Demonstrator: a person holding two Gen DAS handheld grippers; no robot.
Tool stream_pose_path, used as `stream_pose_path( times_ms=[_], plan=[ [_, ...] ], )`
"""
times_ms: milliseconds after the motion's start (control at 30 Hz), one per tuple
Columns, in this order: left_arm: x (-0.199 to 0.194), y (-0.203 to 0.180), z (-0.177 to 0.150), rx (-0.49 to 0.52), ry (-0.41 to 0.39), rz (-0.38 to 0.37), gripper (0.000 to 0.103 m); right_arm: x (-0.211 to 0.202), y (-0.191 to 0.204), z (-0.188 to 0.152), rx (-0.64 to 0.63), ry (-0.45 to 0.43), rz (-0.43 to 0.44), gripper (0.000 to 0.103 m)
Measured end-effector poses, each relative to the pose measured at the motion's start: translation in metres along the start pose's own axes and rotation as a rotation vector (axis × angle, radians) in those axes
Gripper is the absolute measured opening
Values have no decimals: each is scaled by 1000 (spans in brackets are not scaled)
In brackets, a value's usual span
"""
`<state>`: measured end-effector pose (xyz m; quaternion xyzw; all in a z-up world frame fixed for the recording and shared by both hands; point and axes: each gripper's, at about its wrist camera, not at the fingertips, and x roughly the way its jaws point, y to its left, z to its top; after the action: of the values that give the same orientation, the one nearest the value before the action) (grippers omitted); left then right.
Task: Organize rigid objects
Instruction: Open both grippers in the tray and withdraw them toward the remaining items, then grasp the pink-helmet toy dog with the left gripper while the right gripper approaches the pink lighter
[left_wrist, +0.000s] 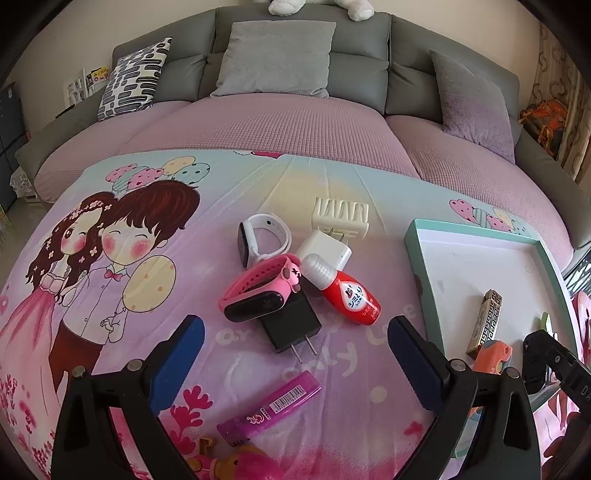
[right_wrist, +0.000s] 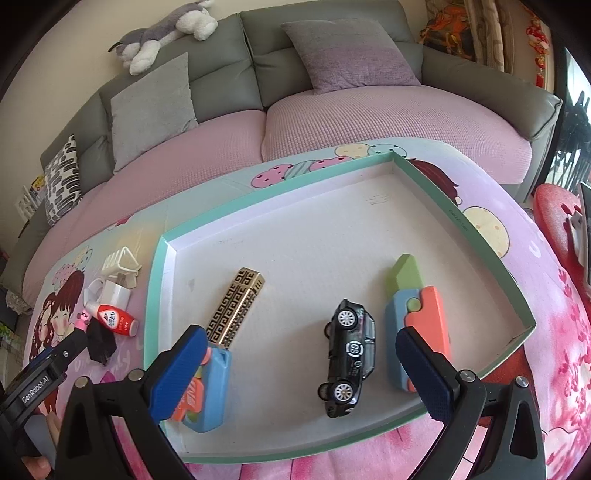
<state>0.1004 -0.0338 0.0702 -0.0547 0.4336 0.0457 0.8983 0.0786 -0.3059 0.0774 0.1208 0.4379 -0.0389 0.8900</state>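
With both jaws released and empty, next pick judged to be the left gripper (left_wrist: 295, 343) side: loose pile sits dead ahead of its jaws, on the cartoon-print cloth over the desk (left_wrist: 110, 258).

Closest to the jaws: black charger (left_wrist: 291, 321), matte hard plastic block, prongs pointing back toward the jaws, long axis roughly along the approach line, slightly skewed. Pink smartwatch (left_wrist: 258, 291) draped over its far end, touching; soft rubbery strap, glossy black face. Just right of that, red squeeze bottle (left_wrist: 349, 297), ribbed clear cap, lying diagonal, smooth and likely to roll. Further out: white charger (left_wrist: 325, 251), white smartwatch (left_wrist: 258, 236), cream ribbed hair clip (left_wrist: 341, 216). Purple lighter (left_wrist: 269, 406) under and behind the jaws, translucent, lying crosswise.

Right gripper (right_wrist: 299, 365) hovering over the teal-rimmed tray (right_wrist: 155, 280), well apart from the pile. Between its jaws: black toy car (right_wrist: 349, 354), on its side, long axis along approach. Also in tray: gold patterned bar (right_wrist: 236, 302), two blue-orange plastic toys (right_wrist: 210, 387) (right_wrist: 417, 332).
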Motion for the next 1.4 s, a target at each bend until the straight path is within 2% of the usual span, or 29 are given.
stream_pose_path(
  times_ms=[500,700,833,1133,1400],
  plan=[
    [-42,51,7,-120,-48,-15,100,-18,62,-9,-130,20,89,103],
    [-62,63,4,-103,-38,7,100,-37,85,-16,-193,13,97,103],
    [-72,74,2,-119,-35,-10,100,-46,95,-20,-216,12,112,103],
    [-66,102,-11,-147,29,50,100,-33,134,-40,-280,101,186,103],
    [-43,113,-29,-153,127,33,100,-9,174,-69,-407,191,189,103]
  ],
)
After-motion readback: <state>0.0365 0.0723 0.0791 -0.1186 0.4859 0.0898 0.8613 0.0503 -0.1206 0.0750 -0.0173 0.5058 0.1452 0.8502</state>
